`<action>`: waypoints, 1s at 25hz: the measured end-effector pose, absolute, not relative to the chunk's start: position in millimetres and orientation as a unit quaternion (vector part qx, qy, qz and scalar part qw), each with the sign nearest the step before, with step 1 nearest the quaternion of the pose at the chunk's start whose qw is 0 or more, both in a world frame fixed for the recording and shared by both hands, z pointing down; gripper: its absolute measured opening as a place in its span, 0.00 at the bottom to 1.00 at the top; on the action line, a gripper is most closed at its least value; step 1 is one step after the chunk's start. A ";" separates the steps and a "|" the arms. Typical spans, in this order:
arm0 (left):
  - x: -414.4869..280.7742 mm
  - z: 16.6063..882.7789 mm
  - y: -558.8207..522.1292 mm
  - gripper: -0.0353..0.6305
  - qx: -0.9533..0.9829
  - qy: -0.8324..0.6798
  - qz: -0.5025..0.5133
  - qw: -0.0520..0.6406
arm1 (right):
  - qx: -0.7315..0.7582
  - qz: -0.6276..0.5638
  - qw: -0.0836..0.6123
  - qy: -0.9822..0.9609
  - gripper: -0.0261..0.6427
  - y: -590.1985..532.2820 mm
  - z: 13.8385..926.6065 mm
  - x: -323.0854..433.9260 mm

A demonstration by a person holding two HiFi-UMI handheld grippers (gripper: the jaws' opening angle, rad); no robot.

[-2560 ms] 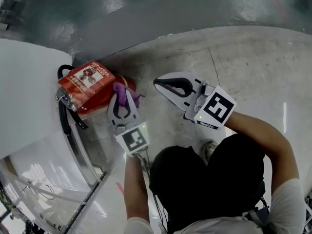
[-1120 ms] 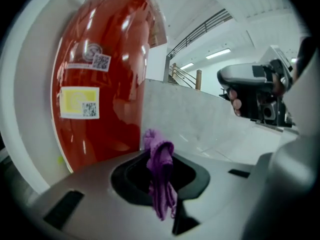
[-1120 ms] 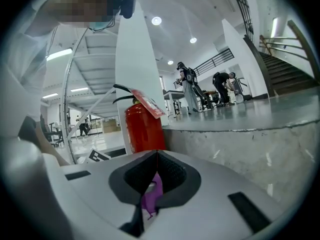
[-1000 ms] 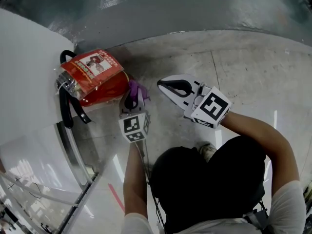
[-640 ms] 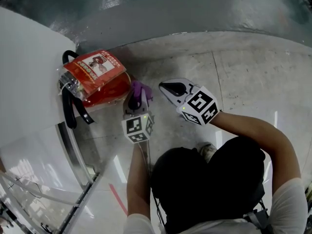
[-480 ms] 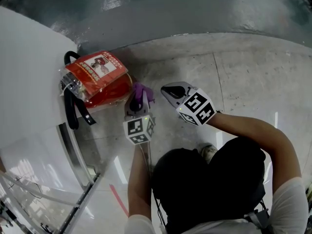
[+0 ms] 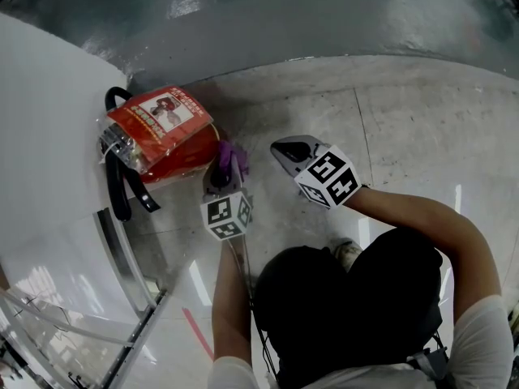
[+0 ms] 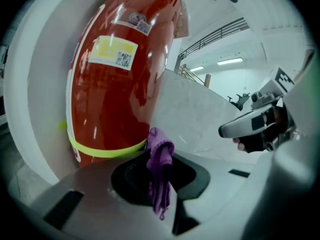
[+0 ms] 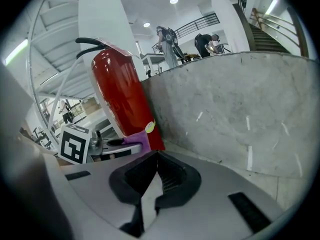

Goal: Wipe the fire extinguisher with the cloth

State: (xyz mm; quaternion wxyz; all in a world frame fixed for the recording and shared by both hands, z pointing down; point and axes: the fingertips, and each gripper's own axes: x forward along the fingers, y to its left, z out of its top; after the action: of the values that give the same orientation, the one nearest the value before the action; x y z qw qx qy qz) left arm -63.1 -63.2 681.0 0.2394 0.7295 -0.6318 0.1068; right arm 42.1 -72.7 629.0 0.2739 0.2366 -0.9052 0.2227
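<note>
Head view, left to right: the red cylindrical fire extinguisher (image 7: 182, 154) sits against the white wall (image 7: 40, 152). Just beside it, the left gripper (image 7: 225, 167) is clenched on a small purple cloth (image 7: 233, 154), apparently against the cylinder's lower body. The right gripper (image 7: 281, 147) hovers near, jaws together, empty. Wiping looks underway; I'd judge most of the surface remains.

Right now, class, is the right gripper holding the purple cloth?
No, the purple cloth is pinched in the left gripper, while the right gripper is shut on nothing.
</note>
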 end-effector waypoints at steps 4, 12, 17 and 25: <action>-63.3 694.5 -60.4 0.14 0.725 -0.630 0.107 0.258 | 0.238 0.226 0.274 -0.904 0.06 -73.7 629.5 43.8; -64.0 704.9 -55.7 0.14 0.721 -0.629 0.106 0.272 | 0.233 0.226 0.273 -0.905 0.06 -73.5 628.4 38.9; -61.5 697.8 -57.6 0.14 0.726 -0.625 0.102 0.268 | 0.238 0.221 0.272 -0.906 0.06 -75.7 626.9 41.7; -41.6 643.3 -66.5 0.14 0.760 -0.606 0.073 0.225 | 0.220 0.162 0.229 -0.934 0.06 -83.9 593.9 35.8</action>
State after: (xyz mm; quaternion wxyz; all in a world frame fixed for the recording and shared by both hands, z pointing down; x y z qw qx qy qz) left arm -41.6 -66.5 643.3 0.2248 0.7597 -0.6057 0.0732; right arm 35.8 -83.9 593.9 0.2290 0.2202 -0.9342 0.1623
